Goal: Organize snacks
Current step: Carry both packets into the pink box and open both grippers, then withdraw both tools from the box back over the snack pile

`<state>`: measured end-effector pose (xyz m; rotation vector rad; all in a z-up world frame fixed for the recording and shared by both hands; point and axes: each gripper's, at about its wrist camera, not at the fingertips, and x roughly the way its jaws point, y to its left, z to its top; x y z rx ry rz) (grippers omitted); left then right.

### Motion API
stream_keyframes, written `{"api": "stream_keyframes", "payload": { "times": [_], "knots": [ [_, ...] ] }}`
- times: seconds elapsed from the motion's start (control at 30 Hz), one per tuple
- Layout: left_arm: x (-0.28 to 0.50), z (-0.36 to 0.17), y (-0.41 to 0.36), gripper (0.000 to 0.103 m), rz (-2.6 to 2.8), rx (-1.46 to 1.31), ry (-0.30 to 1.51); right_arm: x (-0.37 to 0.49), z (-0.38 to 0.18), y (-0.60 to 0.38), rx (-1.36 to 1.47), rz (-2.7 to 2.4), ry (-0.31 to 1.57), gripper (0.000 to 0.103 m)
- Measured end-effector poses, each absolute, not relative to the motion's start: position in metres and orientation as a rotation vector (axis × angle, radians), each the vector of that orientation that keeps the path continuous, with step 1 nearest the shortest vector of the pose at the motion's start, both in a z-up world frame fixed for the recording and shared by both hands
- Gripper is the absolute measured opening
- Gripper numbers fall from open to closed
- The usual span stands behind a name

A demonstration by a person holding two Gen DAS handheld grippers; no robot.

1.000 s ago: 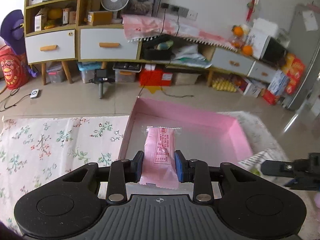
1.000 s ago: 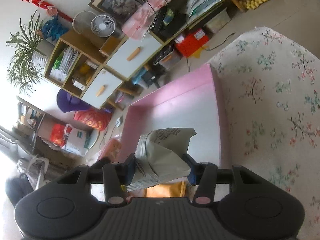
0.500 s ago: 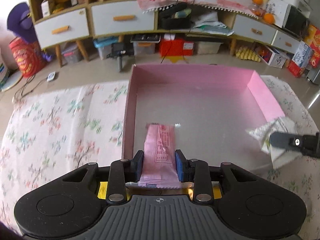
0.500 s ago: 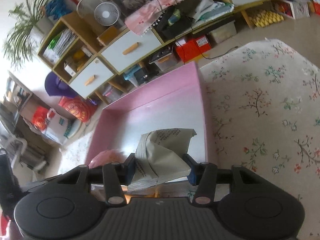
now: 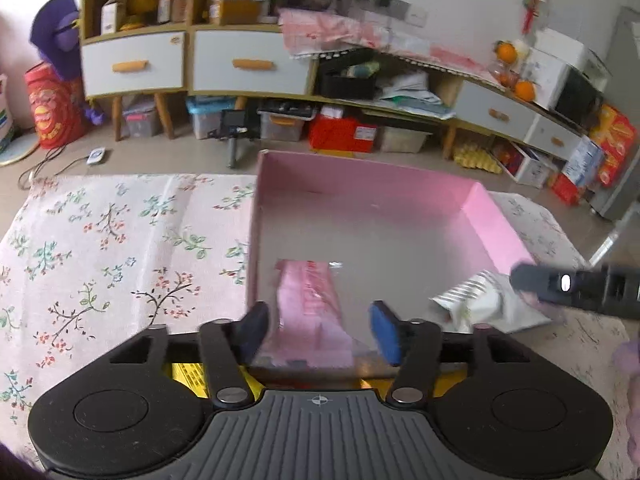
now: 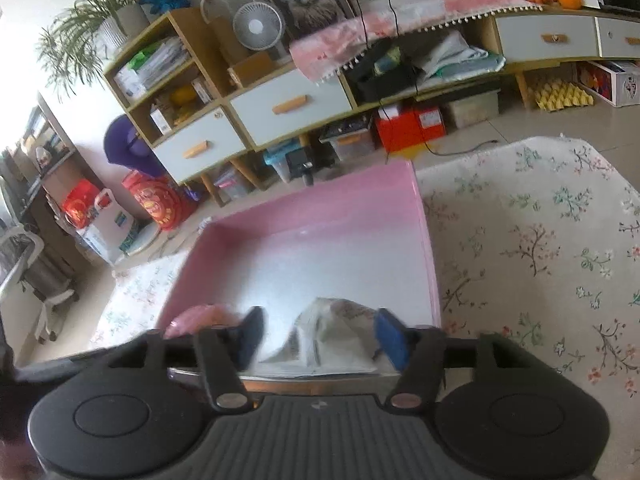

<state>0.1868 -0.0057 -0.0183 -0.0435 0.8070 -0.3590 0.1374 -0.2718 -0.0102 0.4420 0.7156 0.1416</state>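
From the left wrist view, the left gripper point(image 5: 322, 330) had its two blue-padded fingers spread wide. Between them, touching neither pad, a pink snack packet point(image 5: 310, 312) lay inside a shallow pink box point(image 5: 496, 216), near the box's front left corner. The box sat on a floral tablecloth point(image 5: 120, 248). At the right edge of this view, the black tip of the right gripper point(image 5: 576, 290) reached over the box's near right corner, beside a crumpled white and silver snack bag point(image 5: 476, 304). Beyond the table stood a low wooden cabinet point(image 5: 192, 60) with pale drawers.

From the right wrist view, the right gripper point(image 6: 320, 336) also had its fingers spread apart. The white and silver snack bag point(image 6: 332, 336) rested between them on the box floor, near the pink box's point(image 6: 426, 240) right wall, and appeared free of both pads. The pink snack packet point(image 6: 200, 318) showed to the left, partly hidden behind the gripper's frame. The floral tablecloth point(image 6: 540, 260) stretched off to the right.
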Motion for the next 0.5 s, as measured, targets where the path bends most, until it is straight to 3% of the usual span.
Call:
{"api": "stream_keyframes", "payload": {
  "times": [0.13,0.5],
  "knots": [
    [0.170,-0.008,-0.008,0.086,-0.382,-0.011,0.772,0.131,0.003,-0.272,0.430,0.136,0.681,0.076],
    [0.121,0.021,0.007,0.097,-0.378,0.014,0.773,0.105,0.030,-0.256,0.373,0.173,0.659,0.091]
  ]
}}
